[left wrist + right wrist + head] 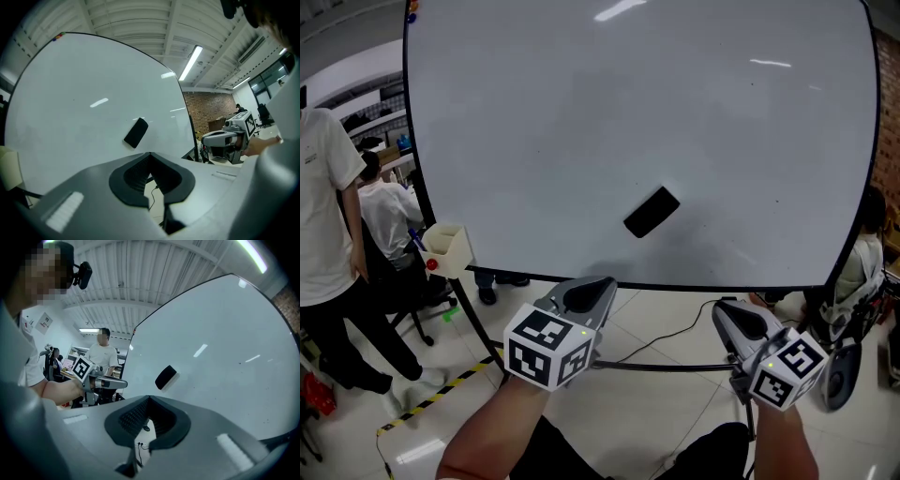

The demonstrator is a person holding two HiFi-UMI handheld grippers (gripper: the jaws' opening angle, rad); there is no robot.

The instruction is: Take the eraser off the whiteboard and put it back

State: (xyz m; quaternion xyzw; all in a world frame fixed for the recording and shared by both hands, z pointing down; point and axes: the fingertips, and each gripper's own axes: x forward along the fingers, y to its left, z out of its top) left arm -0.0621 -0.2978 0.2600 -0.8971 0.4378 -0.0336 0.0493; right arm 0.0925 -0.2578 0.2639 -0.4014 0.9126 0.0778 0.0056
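Eraser, black, is sitting tilted at lower centre of whiteboard, apparently stuck on, with left gripper and right gripper hovering below, jaws together, empty.

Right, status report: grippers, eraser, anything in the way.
Left gripper shut, empty; right gripper shut, empty. Eraser on whiteboard, tilted, untouched. Nothing seen between grippers and eraser.

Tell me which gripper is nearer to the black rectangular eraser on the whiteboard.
Left, it seems. The left gripper is just below and left of the black rectangular eraser on the whiteboard; the right gripper sits lower, further off to its right. Neither touches it.
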